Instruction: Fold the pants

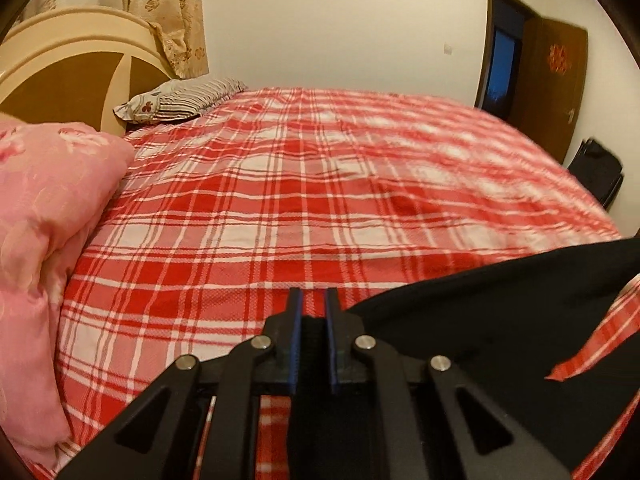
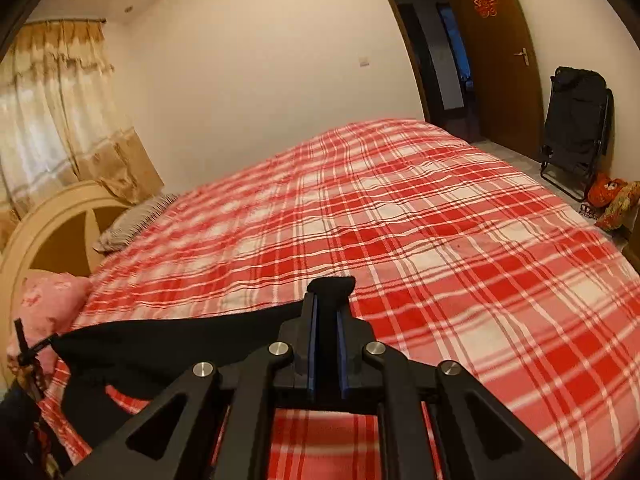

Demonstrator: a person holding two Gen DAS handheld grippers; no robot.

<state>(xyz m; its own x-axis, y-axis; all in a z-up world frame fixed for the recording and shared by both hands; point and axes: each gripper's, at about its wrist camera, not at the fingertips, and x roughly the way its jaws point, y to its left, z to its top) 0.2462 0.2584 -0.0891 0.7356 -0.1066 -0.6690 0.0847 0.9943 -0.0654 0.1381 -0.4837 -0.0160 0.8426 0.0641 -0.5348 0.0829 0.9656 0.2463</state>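
Observation:
The black pants [image 1: 492, 304] hang lifted over the red plaid bed [image 1: 304, 184]. My left gripper [image 1: 313, 300] is shut on a fold of the black cloth, which fills the gap between its blue pads and stretches off to the right. In the right wrist view my right gripper [image 2: 328, 304] is shut on another edge of the pants [image 2: 180, 332]; a tuft of cloth pokes out past its fingertips, and the fabric stretches away to the left. Both grippers point down toward the bed [image 2: 420, 232].
A pink quilt [image 1: 44, 216] lies bunched at the bed's left edge, with a striped pillow [image 1: 180, 98] by the cream and brown headboard [image 1: 68, 72]. Beyond the bed are an open doorway [image 2: 432, 60], a brown door [image 2: 504, 60] and a black folded chair [image 2: 576, 124].

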